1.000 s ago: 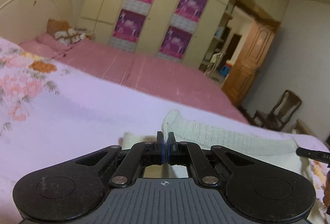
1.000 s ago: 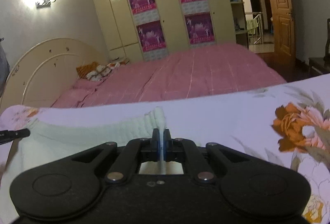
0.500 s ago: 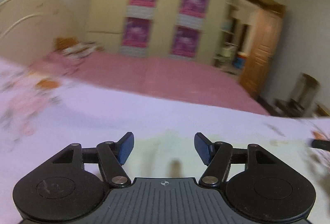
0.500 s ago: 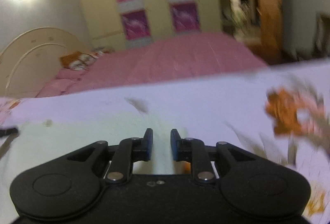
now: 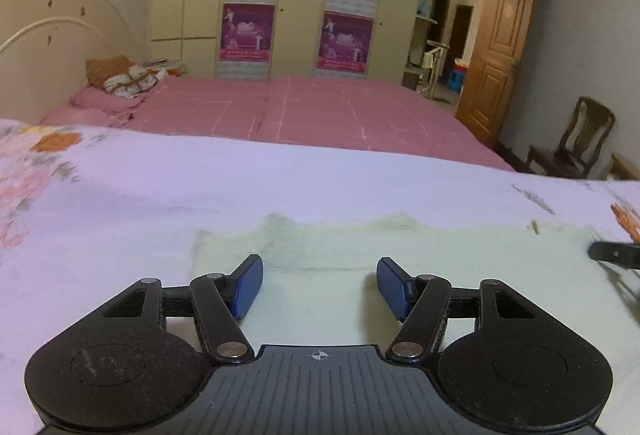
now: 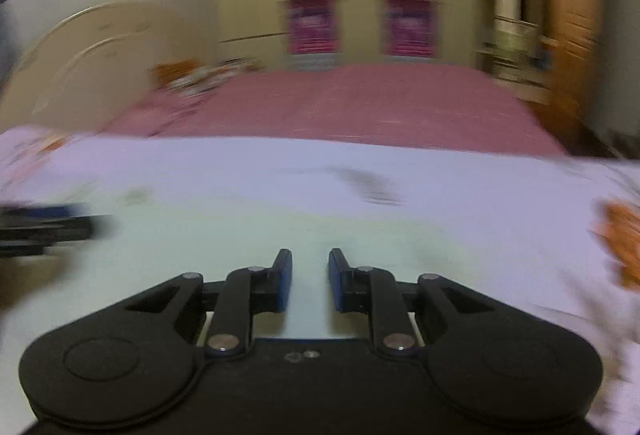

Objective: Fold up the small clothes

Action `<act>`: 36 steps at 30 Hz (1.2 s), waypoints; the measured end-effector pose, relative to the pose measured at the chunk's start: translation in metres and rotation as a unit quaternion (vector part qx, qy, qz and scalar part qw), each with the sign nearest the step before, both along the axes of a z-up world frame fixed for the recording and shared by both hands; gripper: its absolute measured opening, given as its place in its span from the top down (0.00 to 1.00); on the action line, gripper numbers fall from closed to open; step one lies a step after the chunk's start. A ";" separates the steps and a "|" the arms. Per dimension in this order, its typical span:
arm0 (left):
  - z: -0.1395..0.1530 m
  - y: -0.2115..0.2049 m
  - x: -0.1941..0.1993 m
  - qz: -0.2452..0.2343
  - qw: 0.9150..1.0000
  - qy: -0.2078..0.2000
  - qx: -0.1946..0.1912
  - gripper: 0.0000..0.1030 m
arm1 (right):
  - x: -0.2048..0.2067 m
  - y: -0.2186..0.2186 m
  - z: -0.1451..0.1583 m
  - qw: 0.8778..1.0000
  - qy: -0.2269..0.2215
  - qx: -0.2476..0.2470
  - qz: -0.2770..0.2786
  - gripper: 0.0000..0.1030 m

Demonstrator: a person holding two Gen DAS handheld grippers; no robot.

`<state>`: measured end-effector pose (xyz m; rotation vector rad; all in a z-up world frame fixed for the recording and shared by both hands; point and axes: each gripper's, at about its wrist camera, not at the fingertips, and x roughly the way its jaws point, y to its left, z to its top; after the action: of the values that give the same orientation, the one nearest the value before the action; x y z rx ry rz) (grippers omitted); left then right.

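Left wrist view: left hand-held gripper released, empty above pale garment on bed. Right hand-held gripper narrowly parted, closing, nothing pinched. Best to smooth flat, then pinch both corners squarely.

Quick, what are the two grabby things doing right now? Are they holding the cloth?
Left hand-held gripper: open, holding nothing; the pale garment lies flat beneath it.
Right hand-held gripper: open a little, nothing between its pads.
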<state>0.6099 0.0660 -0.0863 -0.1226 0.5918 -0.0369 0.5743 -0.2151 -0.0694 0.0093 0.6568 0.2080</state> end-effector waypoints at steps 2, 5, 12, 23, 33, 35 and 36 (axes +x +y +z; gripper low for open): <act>0.000 -0.003 -0.001 0.001 1.000 -0.004 0.007 0.38 | 0.000 -0.018 -0.002 1.000 0.006 0.029 -0.005 0.88; 0.009 -0.017 -0.012 0.000 0.999 -0.023 0.029 0.38 | -0.007 -0.001 0.005 1.000 -0.003 -0.012 0.000 0.82; 0.014 -0.080 -0.058 -0.085 0.996 -0.031 0.021 0.38 | -0.069 0.055 0.014 0.994 -0.021 -0.004 0.110 0.79; 0.009 -0.041 -0.093 -0.055 0.997 -0.002 0.052 0.38 | -0.090 0.052 0.004 0.995 -0.013 -0.057 0.078 0.79; 0.021 -0.062 -0.128 -0.060 0.997 -0.015 0.039 0.38 | -0.122 0.040 0.014 0.997 -0.031 -0.045 0.063 0.77; 0.013 -0.079 -0.142 -0.073 0.997 -0.004 0.032 0.38 | -0.139 0.049 0.012 0.995 -0.016 -0.032 0.090 0.77; 0.009 -0.084 -0.148 -0.076 0.997 0.002 0.030 0.38 | -0.148 0.053 0.009 0.995 -0.008 -0.027 0.099 0.77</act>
<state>0.4617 -0.0184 -0.0768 -0.0193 0.6044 -0.1666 0.4267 -0.1622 -0.0601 -0.1108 0.6478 0.3813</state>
